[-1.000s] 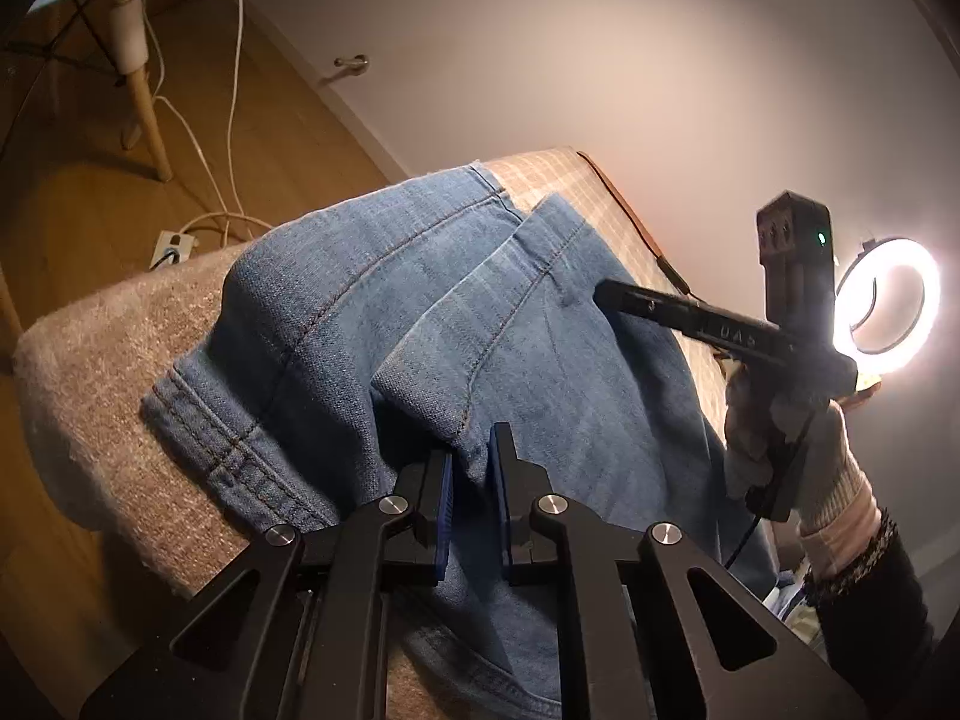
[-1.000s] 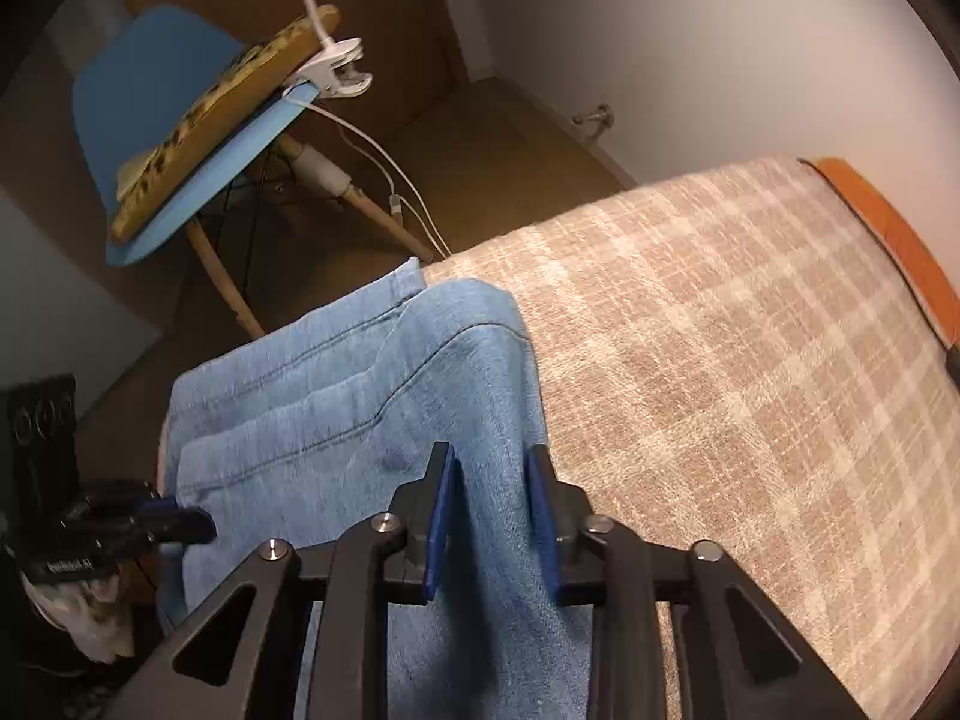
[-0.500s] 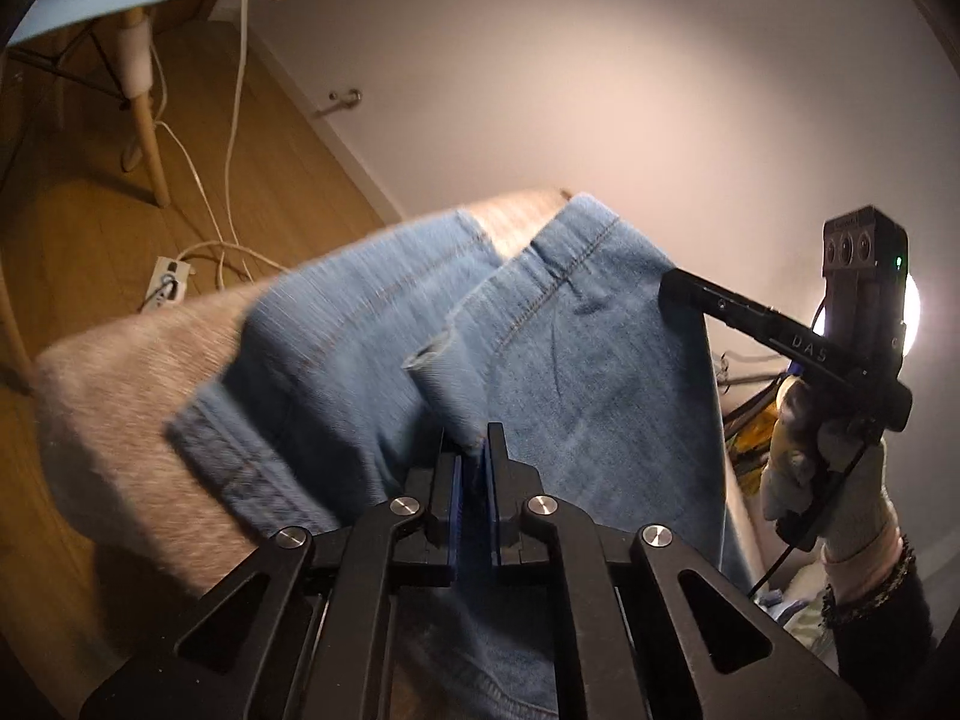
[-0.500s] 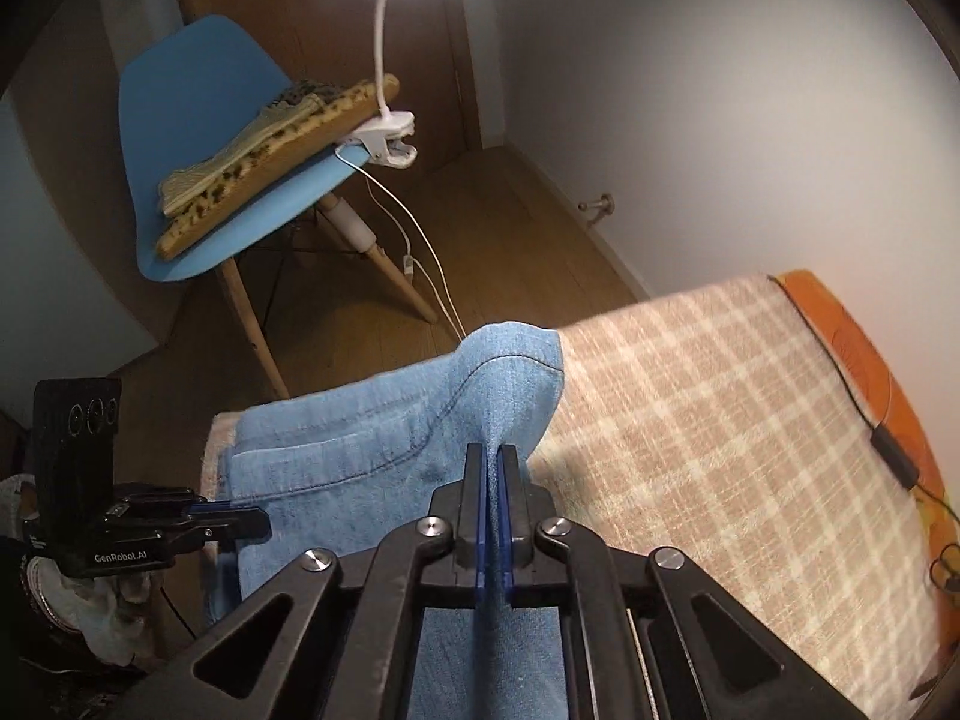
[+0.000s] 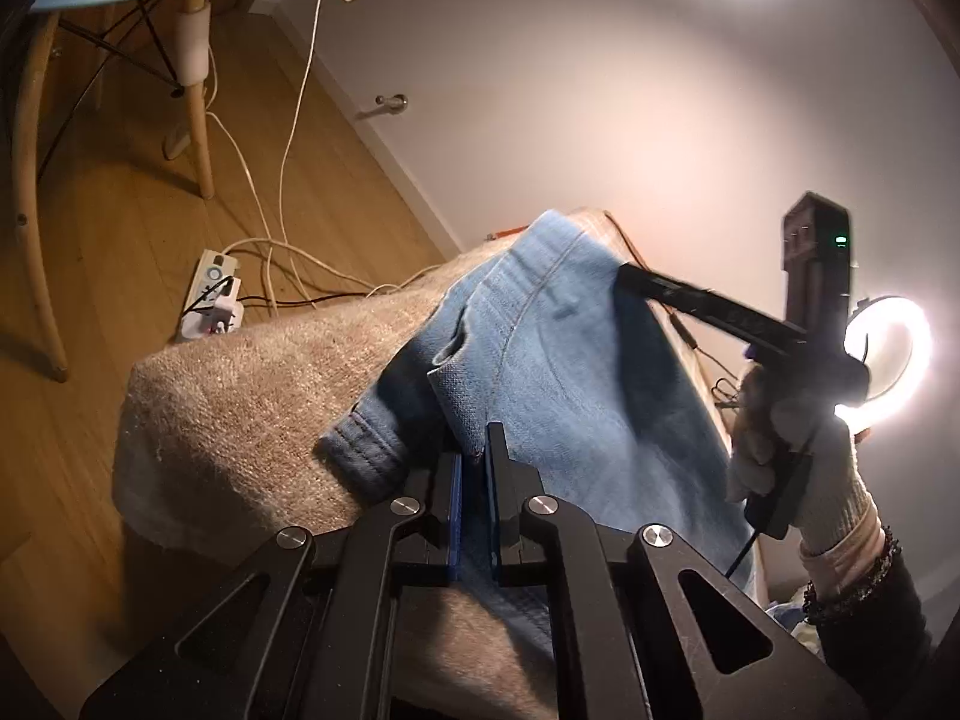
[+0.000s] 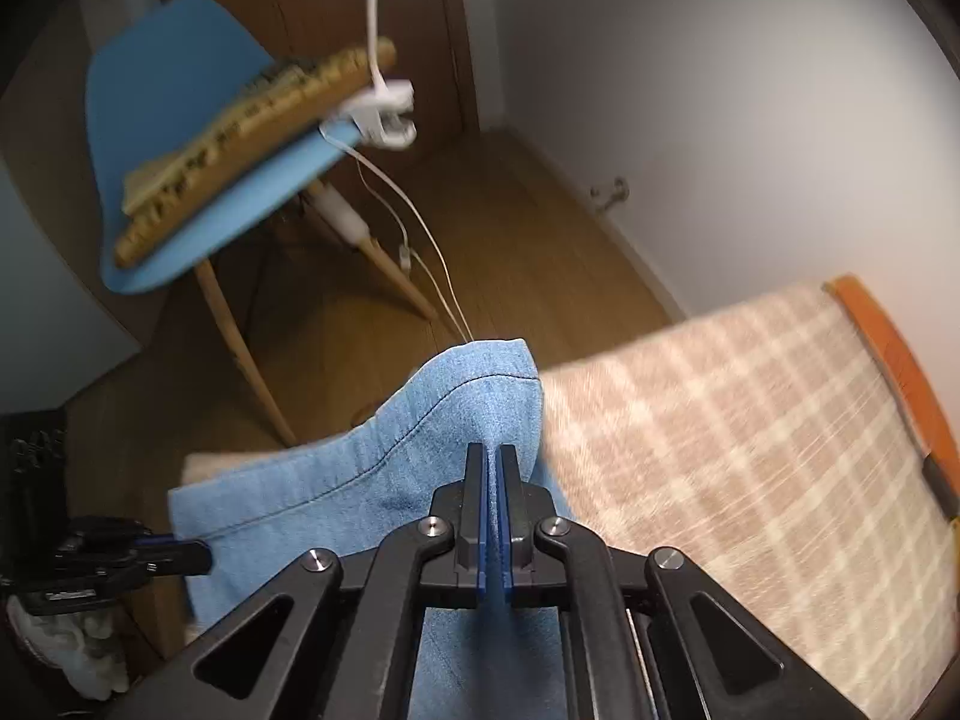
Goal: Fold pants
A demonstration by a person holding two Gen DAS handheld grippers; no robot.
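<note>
**Both claws holding the jeans above the bed**

The left claw (image 5: 474, 462) is closed on a hem corner of the jeans (image 5: 576, 372); blue denim fills the narrow gap between its blue-lined fingers (image 5: 454, 504). The right claw (image 6: 492, 468) is likewise clamped on the jeans (image 6: 372, 468), with a ridge of cloth rising just beyond its tips. In the left wrist view the right claw (image 5: 630, 276) enters from the right side of the jeans and meets the far upper edge of the cloth, held by a gloved right hand (image 5: 792, 444). In the right wrist view the left claw (image 6: 198, 558) touches the lower left edge of the jeans.

The jeans are lifted at the two gripped points and drape down onto the bed (image 6: 750, 450), which carries a beige checked blanket. In the left wrist view a second hem (image 5: 366, 450) lies on the blanket to the left of the gripped corner, and bare blanket (image 5: 252, 408) stretches further left of the jeans. An orange strip (image 6: 900, 372) runs along the bed edge, well to the right of the jeans.

Beyond the jeans stands a blue chair (image 6: 180, 180) on a wooden floor, bearing a patterned folded item (image 6: 252, 138) and a white clip (image 6: 384, 114) with a cable. A power strip (image 5: 213, 294) lies on the floor left of the jeans; a ring light (image 5: 888, 354) glows to their right.
</note>
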